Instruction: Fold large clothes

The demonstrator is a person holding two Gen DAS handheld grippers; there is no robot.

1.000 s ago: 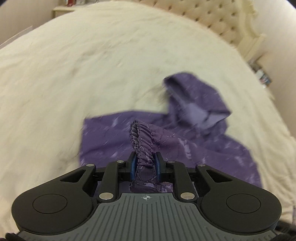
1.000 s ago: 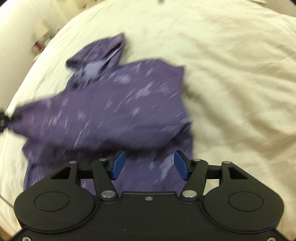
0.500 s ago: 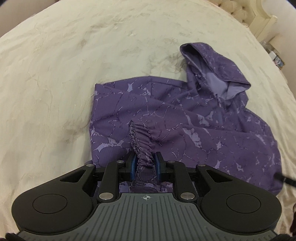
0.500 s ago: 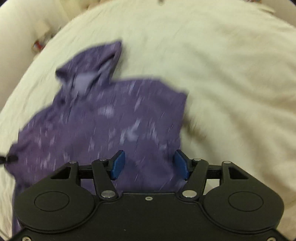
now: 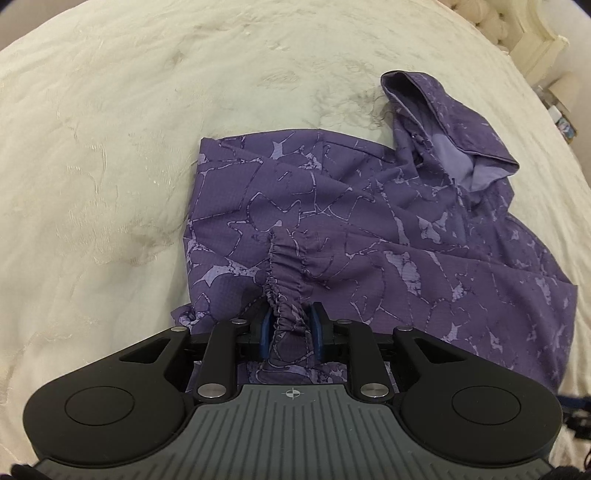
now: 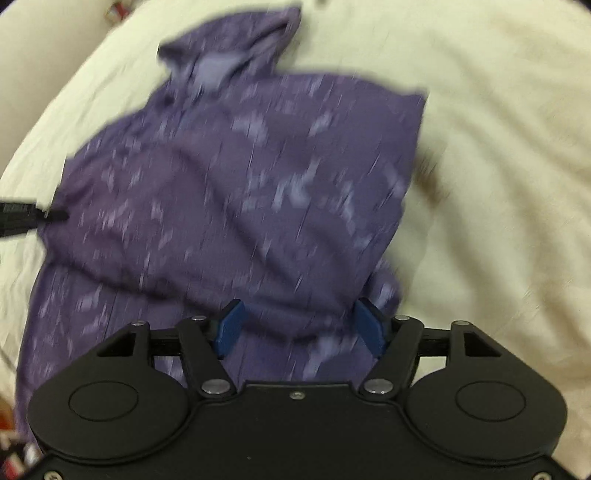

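A purple patterned hoodie (image 5: 369, 229) lies spread on a cream bed cover (image 5: 110, 147), its hood (image 5: 454, 129) at the far right. My left gripper (image 5: 290, 321) is shut on the gathered elastic cuff (image 5: 286, 291) of a sleeve folded across the body. In the blurred right wrist view the same hoodie (image 6: 240, 177) fills the middle. My right gripper (image 6: 301, 321) hangs over its near right part with its jaws opening and wide apart; the fabric lies below them and the pads press on nothing. The left gripper's tip (image 6: 22, 218) shows at the left edge.
A tufted cream headboard (image 5: 517, 22) stands at the far right, with small items (image 5: 561, 118) on a bedside surface beyond it. The bed cover (image 6: 498, 147) stretches bare to the right of the hoodie. Objects on the floor show at the lower left corner (image 6: 11, 450).
The left gripper has sunk toward the bed with the cuff still in it, and the sleeve now lies on the body. The right gripper has come closer over the hoodie and its jaws stand wider.
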